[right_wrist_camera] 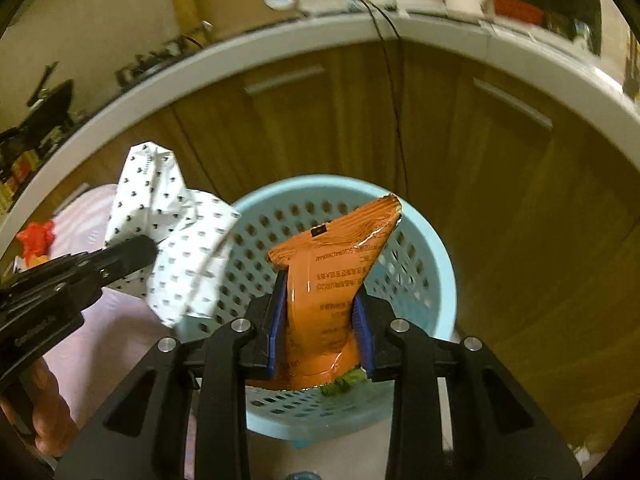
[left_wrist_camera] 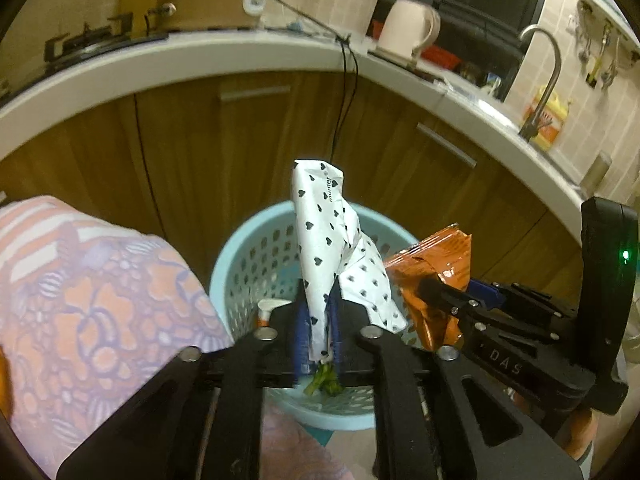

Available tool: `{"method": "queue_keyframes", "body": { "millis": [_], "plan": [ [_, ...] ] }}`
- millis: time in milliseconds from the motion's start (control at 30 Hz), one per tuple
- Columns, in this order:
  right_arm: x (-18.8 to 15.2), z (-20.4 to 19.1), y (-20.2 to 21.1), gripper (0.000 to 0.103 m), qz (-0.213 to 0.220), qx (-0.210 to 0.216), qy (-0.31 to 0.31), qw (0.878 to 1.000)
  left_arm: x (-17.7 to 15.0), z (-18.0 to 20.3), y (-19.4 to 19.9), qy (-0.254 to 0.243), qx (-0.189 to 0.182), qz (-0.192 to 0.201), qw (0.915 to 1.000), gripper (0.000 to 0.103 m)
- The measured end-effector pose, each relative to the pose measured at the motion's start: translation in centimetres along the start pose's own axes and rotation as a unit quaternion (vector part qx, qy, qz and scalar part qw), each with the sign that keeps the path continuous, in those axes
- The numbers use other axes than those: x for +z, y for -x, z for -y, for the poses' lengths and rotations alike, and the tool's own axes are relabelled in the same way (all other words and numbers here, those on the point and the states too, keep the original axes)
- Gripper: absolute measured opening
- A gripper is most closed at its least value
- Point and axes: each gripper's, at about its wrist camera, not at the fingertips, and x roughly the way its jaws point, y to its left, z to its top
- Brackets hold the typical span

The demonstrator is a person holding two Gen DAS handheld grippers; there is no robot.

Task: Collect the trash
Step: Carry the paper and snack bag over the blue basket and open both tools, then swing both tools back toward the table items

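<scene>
A light blue perforated basket (left_wrist_camera: 240, 248) (right_wrist_camera: 432, 240) stands on the floor below both grippers. My left gripper (left_wrist_camera: 320, 292) is shut on a crumpled white wrapper with black hearts (left_wrist_camera: 320, 216) (right_wrist_camera: 176, 232), which sticks up over the basket's mouth. My right gripper (right_wrist_camera: 320, 292) is shut on an orange snack packet (right_wrist_camera: 328, 280) (left_wrist_camera: 432, 264), also over the basket. In the left wrist view the right gripper (left_wrist_camera: 432, 284) reaches in from the right. A green vegetable scrap (left_wrist_camera: 324, 380) (right_wrist_camera: 344, 384) and a small white and orange item (left_wrist_camera: 268, 308) lie inside the basket.
Wooden cabinet doors (left_wrist_camera: 248, 140) under a white counter (left_wrist_camera: 200, 56) stand right behind the basket. A black cable (left_wrist_camera: 344, 100) hangs down the doors. A kettle (left_wrist_camera: 408, 28) and a tap (left_wrist_camera: 548, 72) are on the counter. Patterned pink cloth (left_wrist_camera: 100, 300) fills the left.
</scene>
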Motion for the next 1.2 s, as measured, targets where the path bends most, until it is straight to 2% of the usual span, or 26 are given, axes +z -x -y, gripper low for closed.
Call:
{"method": "queue_keyframes", "body": {
  "millis": [33,100,133,167,267,467,667,867,1033,1200],
  "plan": [
    [-0.1,0.4,-0.4,0.032,-0.006,0.000,-0.004,1.000,-0.2,0.0,-0.4,-0.002,0.006,-0.003,1.0000,0.024],
    [-0.3,1.1,-1.2,0.055,-0.021,0.003,-0.013,1.000,-0.5,0.0,-1.0,-0.005,0.009,-0.009,0.9999,0.054],
    [-0.4,1.4,-1.5,0.064,-0.024,0.004,-0.019,1.000,-0.5,-0.1,-1.2,-0.005,0.012,-0.011,0.9999,0.059],
    [-0.6,1.7,-1.7,0.064,-0.028,0.004,-0.023,0.999,-0.6,-0.3,-1.4,-0.004,0.013,-0.015,0.9998,0.061],
    [-0.9,2.4,-2.0,0.064,-0.034,-0.001,-0.035,0.999,-0.8,-0.7,-1.9,0.001,0.009,-0.024,0.9997,0.061],
    [-0.5,3.1,-0.9,0.064,-0.021,0.003,-0.048,0.999,-1.0,-1.6,-0.8,0.012,0.010,-0.015,0.9998,0.061],
    [0.4,0.8,0.7,0.064,-0.002,0.015,-0.033,0.999,-1.1,-2.1,1.9,0.018,0.011,0.010,0.9997,0.061],
    [1.4,-3.4,2.7,0.064,0.025,0.041,0.000,0.999,-1.9,-4.4,7.3,0.042,0.021,0.055,0.9974,0.061],
    [1.7,-9.1,4.5,0.064,0.047,0.070,0.044,0.995,-2.5,-7.2,11.8,0.068,0.041,0.089,0.9929,0.061],
    [1.6,-15.5,5.7,0.064,0.058,0.102,0.092,0.989,-3.7,-11.1,17.2,0.101,0.076,0.123,0.9843,0.061]
  ]
}}
